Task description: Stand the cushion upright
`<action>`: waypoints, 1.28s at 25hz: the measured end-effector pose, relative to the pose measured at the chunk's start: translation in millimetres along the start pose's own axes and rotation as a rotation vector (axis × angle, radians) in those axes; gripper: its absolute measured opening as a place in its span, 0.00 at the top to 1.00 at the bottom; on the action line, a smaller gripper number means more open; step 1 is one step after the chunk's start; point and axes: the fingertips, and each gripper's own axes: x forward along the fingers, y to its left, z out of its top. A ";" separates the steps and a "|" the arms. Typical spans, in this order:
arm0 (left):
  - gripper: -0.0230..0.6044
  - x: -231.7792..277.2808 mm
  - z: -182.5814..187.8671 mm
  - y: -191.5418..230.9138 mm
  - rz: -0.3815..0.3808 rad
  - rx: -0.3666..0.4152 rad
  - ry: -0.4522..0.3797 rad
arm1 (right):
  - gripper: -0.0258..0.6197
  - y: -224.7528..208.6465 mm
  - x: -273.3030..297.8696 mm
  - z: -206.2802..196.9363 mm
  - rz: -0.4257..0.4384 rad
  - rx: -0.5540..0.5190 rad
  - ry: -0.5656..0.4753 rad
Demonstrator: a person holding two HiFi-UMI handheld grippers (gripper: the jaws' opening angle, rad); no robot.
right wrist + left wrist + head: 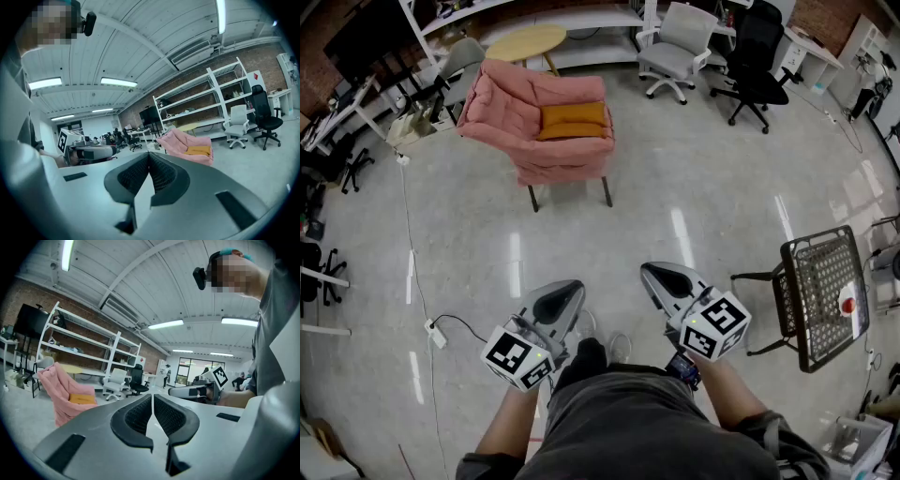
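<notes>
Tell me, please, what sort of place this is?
Most likely an open-plan office or lab workspace: rolling office chairs, long white shelves against a brick wall, and a wide polished floor.

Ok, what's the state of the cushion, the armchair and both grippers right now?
cushion: lying flat on the armchair seat, not upright.
pink armchair: standing on its legs, away from the grippers.
left gripper: shut, empty.
right gripper: shut, empty.
</notes>
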 end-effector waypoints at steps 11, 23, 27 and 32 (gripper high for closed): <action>0.95 3.5 -1.9 5.8 -0.002 -0.008 0.006 | 0.93 -10.9 3.0 -0.2 -0.022 0.035 -0.010; 0.95 23.0 5.6 79.3 -0.009 -0.040 0.009 | 0.93 -42.4 66.4 9.5 -0.050 0.077 0.012; 0.95 28.8 19.2 123.0 -0.017 -0.036 -0.004 | 0.94 -53.9 105.7 26.5 -0.059 0.074 0.008; 0.95 40.4 40.0 171.5 -0.030 -0.023 -0.026 | 0.93 -67.8 144.5 49.2 -0.083 0.053 -0.005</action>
